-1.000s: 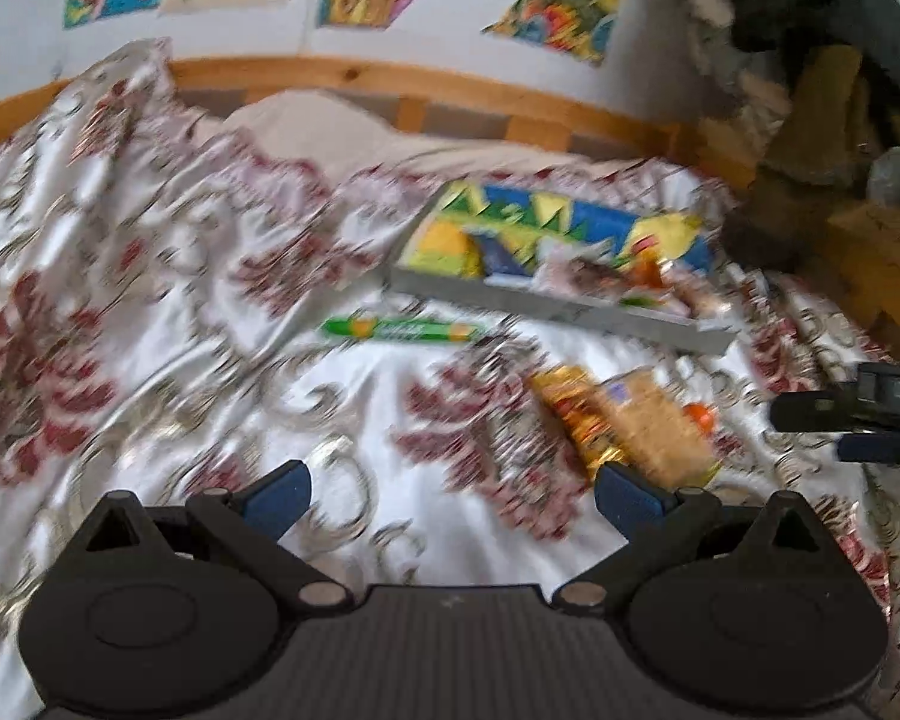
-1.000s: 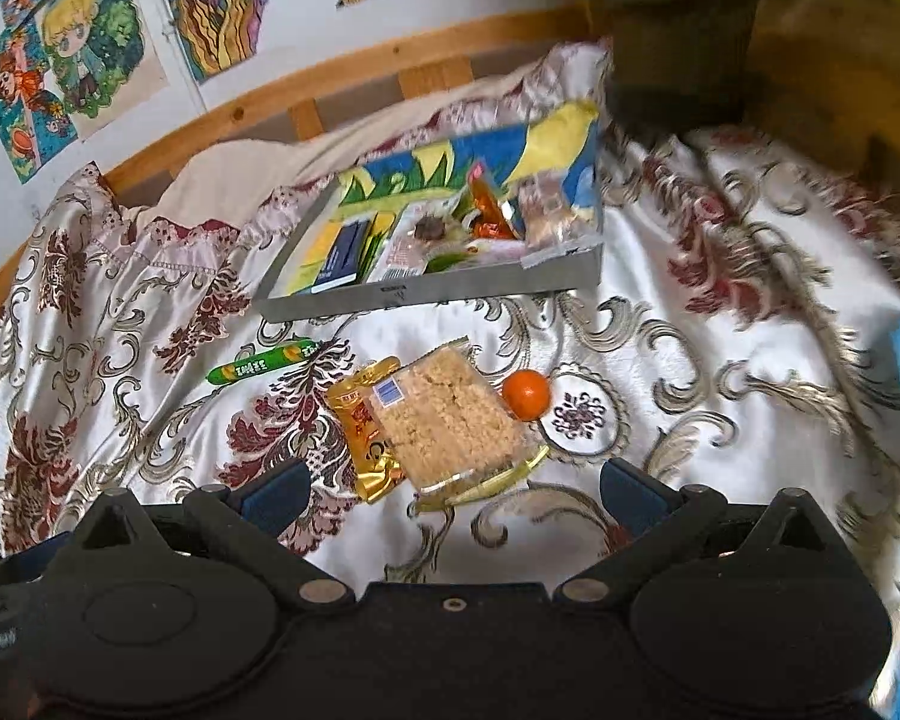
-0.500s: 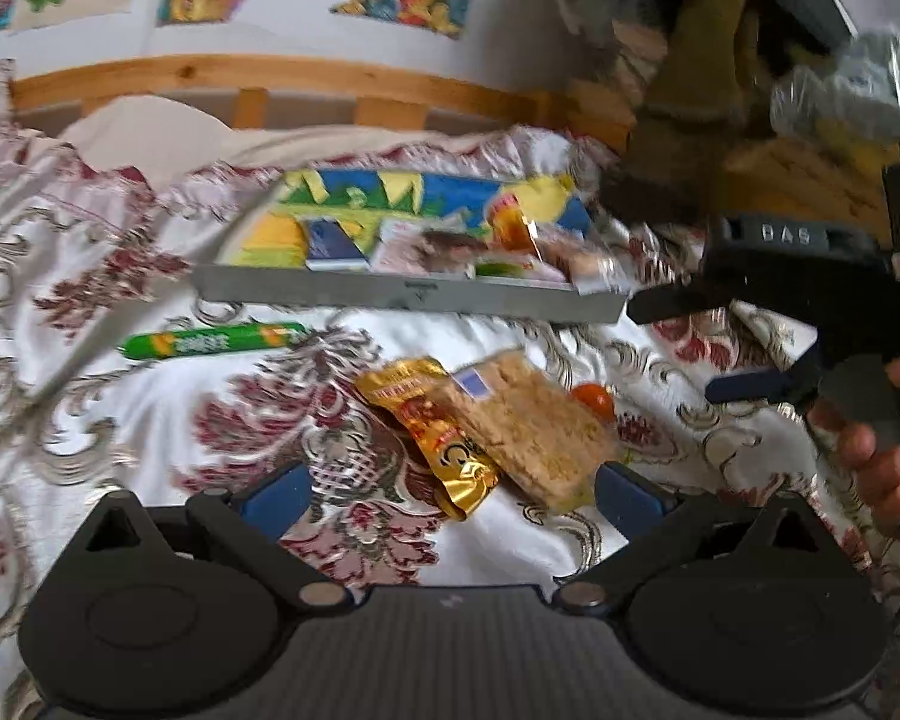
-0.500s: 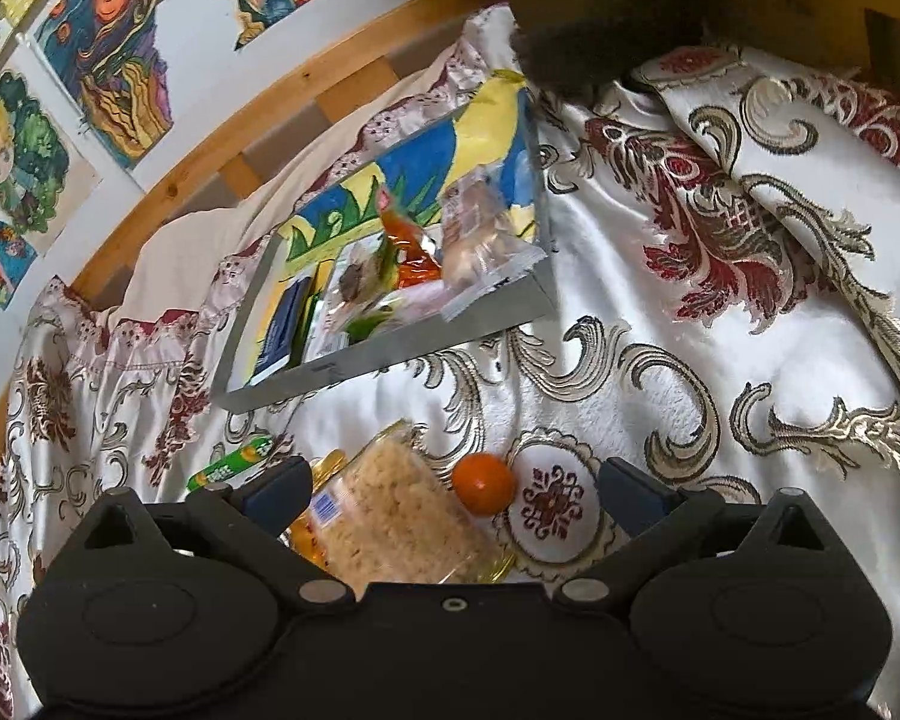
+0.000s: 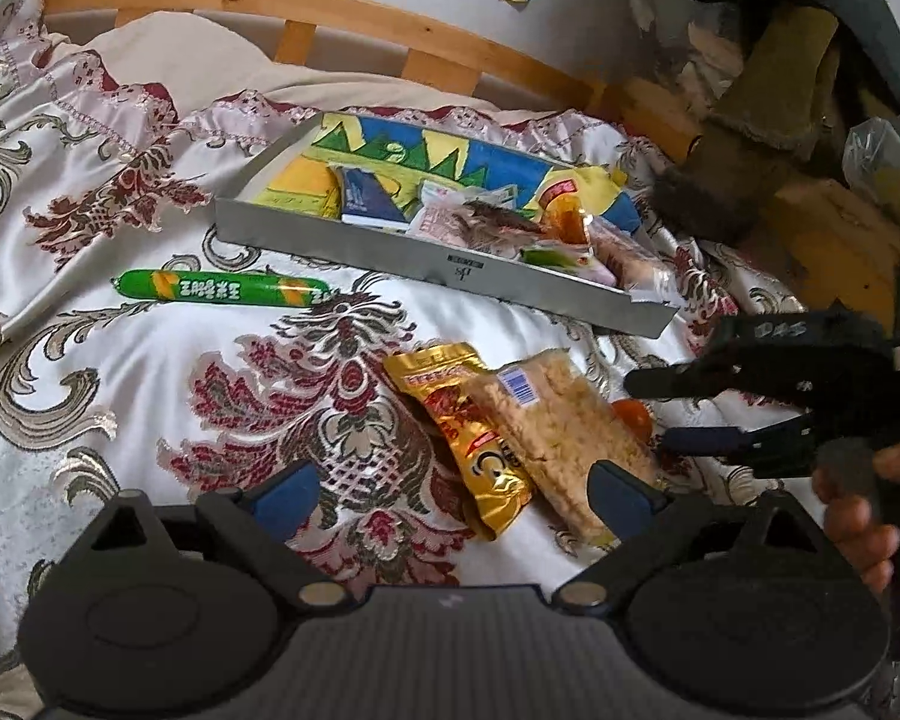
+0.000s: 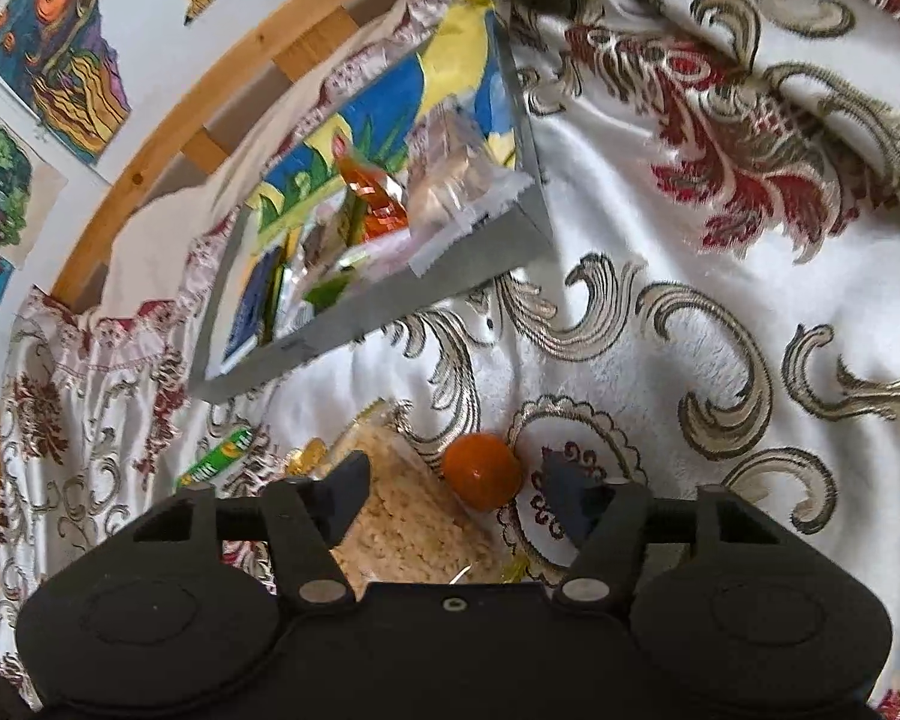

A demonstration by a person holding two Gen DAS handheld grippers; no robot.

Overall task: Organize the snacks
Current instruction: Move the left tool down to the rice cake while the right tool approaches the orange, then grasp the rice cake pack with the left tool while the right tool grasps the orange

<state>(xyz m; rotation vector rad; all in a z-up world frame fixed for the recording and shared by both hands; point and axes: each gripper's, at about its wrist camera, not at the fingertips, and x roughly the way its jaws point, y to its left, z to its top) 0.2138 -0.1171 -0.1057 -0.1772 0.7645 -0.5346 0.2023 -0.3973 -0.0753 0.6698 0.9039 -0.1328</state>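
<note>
At lower centre of the right wrist view, the right hand-held gripper [image 6: 453,495] is straddling the small orange fruit [image 6: 482,471], jaws fairly wide; it looks light, smooth, roll-prone, best pinched across its middle.

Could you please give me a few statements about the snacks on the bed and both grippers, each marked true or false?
1. The small orange fruit sits between the right gripper fingers. True.
2. The green sausage stick lies inside the grey tray. False: it lies on the bedspread beside it.
3. The left gripper is shut on the gold packet. False: it is open, holding nothing.
4. The rice cracker pack overlaps the gold packet. True.
</note>
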